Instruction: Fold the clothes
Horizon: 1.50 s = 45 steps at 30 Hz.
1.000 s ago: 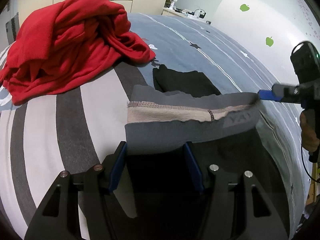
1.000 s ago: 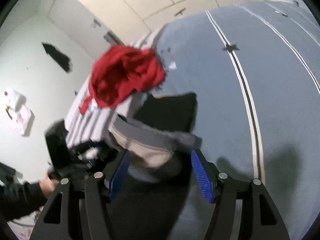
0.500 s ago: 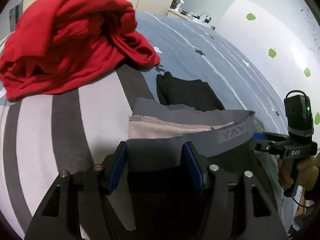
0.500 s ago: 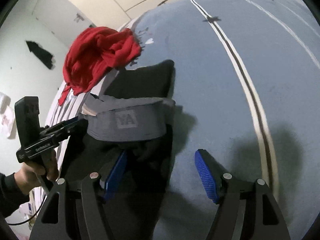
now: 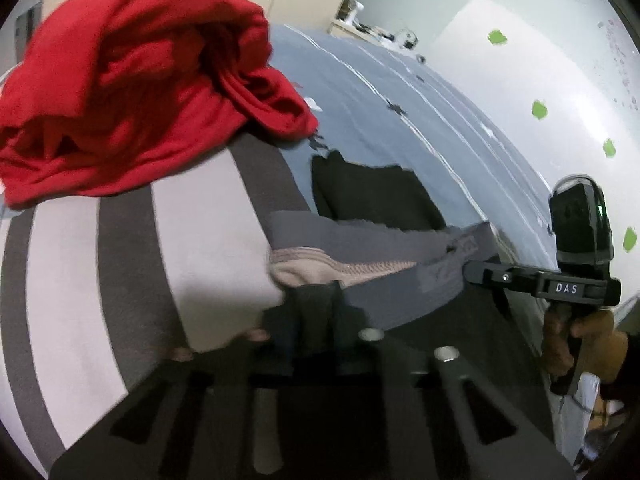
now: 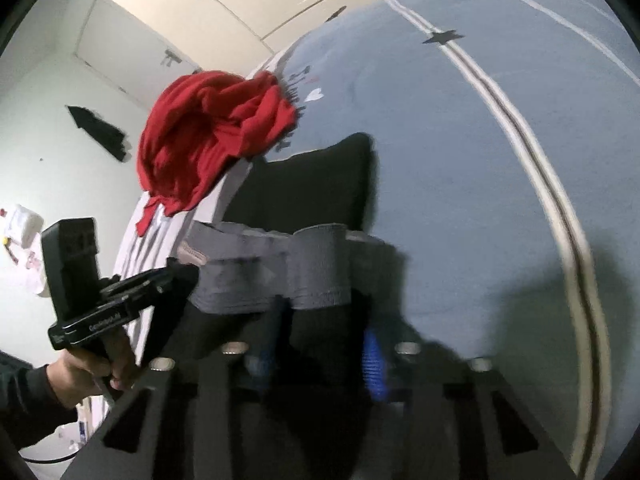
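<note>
Dark shorts with a wide grey waistband hang stretched between my two grippers above the bed. My left gripper is shut on the left end of the waistband, where the pale inner lining shows. My right gripper is shut on the other end of the grey waistband. Each gripper shows in the other's view: the right gripper and the left gripper. The shorts' dark body hangs below, mostly hidden by the gripper bodies.
A crumpled red garment lies on the bed at the far left, also in the right wrist view. A folded black garment lies just beyond the shorts. The bedspread is blue-grey with striped sections. A white wall with green stickers is at the right.
Both grippers have closed on the waistband ends; they stood open around it before. The shorts have moved closer to the black garment and the red pile.
</note>
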Each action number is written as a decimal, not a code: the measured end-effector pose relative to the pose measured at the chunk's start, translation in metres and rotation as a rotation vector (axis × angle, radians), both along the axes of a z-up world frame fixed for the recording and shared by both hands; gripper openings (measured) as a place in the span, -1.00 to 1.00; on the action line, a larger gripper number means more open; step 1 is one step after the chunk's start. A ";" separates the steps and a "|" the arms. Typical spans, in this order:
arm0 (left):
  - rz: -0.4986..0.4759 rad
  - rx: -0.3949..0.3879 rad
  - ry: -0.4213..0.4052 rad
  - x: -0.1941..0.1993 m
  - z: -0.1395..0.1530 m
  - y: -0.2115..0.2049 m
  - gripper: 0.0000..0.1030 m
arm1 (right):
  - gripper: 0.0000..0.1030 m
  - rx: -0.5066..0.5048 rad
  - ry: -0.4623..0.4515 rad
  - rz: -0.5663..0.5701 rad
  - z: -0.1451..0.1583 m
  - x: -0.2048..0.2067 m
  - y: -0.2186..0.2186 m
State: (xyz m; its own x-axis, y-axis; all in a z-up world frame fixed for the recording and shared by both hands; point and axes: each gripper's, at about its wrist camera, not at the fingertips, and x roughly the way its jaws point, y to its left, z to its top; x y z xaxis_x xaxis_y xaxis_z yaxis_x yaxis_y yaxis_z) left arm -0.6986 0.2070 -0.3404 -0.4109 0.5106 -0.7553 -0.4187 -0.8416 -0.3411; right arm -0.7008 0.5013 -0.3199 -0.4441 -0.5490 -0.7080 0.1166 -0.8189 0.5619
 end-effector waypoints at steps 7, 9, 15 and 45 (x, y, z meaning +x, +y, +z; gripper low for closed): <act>0.023 0.035 0.062 0.014 0.023 0.002 -0.89 | -0.87 0.013 0.066 -0.060 0.024 0.022 0.010; 0.021 0.020 0.091 0.015 0.031 0.005 -0.90 | -0.88 0.006 0.069 -0.064 0.028 0.021 0.011; 0.010 -0.003 0.156 0.004 0.056 0.011 -0.90 | -0.90 0.030 0.146 -0.082 0.061 0.017 0.010; -0.018 -0.129 0.146 0.034 0.073 0.016 -0.55 | -0.68 0.266 0.139 -0.081 0.074 0.041 -0.012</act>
State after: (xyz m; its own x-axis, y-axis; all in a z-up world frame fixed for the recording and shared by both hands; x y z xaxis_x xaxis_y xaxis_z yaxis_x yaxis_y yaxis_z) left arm -0.6648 0.2226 -0.2670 -0.5126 0.4218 -0.7479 -0.4713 -0.8663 -0.1655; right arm -0.6595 0.4897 -0.2463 -0.5815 -0.3112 -0.7517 0.1054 -0.9450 0.3097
